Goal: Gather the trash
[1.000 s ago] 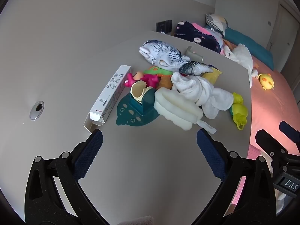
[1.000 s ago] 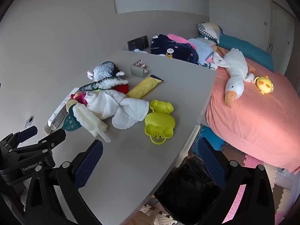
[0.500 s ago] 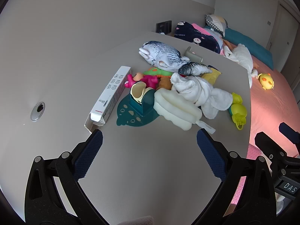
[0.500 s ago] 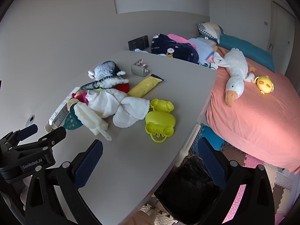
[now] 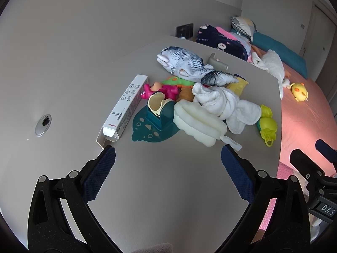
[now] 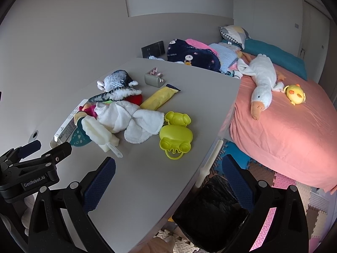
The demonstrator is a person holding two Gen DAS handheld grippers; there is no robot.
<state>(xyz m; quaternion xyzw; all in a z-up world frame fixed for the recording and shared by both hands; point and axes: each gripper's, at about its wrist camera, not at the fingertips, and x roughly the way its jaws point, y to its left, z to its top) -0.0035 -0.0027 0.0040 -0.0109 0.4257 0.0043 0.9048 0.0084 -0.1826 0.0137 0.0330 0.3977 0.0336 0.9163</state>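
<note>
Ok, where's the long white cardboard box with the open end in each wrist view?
Left wrist: long white cardboard box lies left of centre, open end nearest the left gripper.
Right wrist: the box shows at far left, mostly hidden by the pile.
Shared landmark: the teal plastic mat right beside it.

Plain grey-beige walls (image 6: 73, 31) fill the upper left of both views. A grey matte tabletop (image 6: 147, 189) occupies the centre, with a round metal cable grommet (image 5: 43, 122) at left. A bed with salmon-pink cover (image 6: 284, 137) stands at right. Pastel foam puzzle-mat flooring (image 6: 316, 210) shows at lower right. Even daylight.
</note>
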